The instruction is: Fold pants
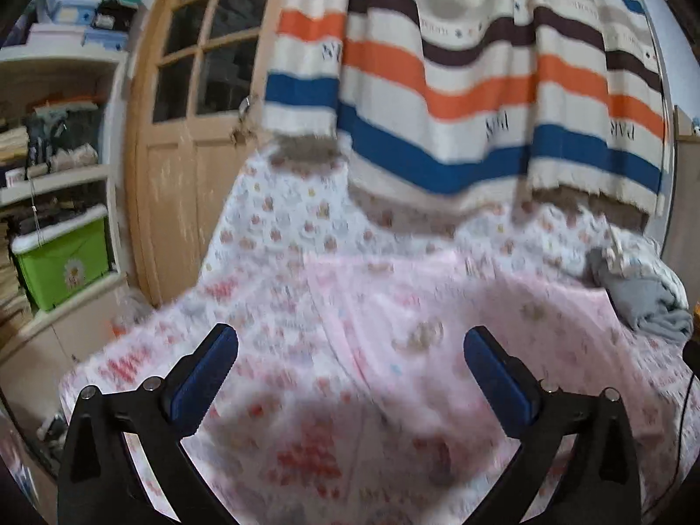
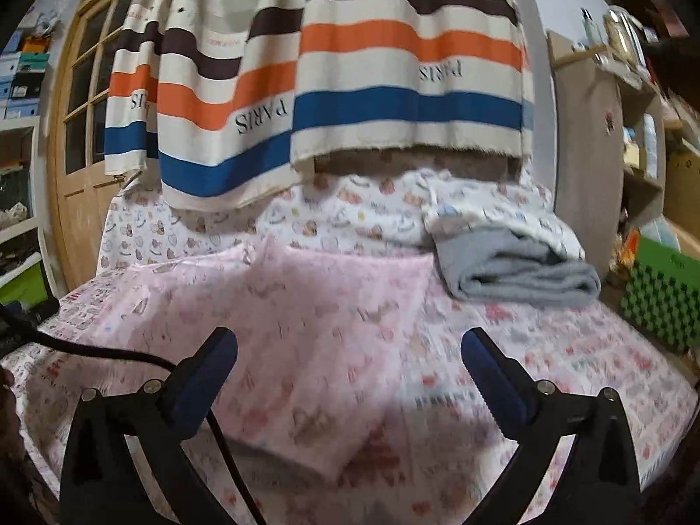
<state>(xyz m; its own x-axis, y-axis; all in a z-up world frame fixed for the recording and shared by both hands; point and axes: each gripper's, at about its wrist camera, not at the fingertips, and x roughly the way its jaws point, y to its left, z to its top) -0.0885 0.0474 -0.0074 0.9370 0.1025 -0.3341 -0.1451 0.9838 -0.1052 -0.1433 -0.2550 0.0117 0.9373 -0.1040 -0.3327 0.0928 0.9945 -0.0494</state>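
both tools agape, pink pants [image 2: 297,328] folded flat

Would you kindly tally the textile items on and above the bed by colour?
Pink patterned pants: 1
Grey folded cloth: 1
White printed bundle resting on the grey cloth: 1
Striped hanging cloth: 1
Total: 4

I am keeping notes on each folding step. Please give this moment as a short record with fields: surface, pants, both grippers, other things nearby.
surface: bed sheet with a pink and red print
pants: pink pants lie folded on the sheet, held by no gripper
left gripper: open, nothing between the fingers
right gripper: open, nothing between the fingers
nearby: grey folded cloth beyond the pants, to the right; striped curtain hanging behind the bed
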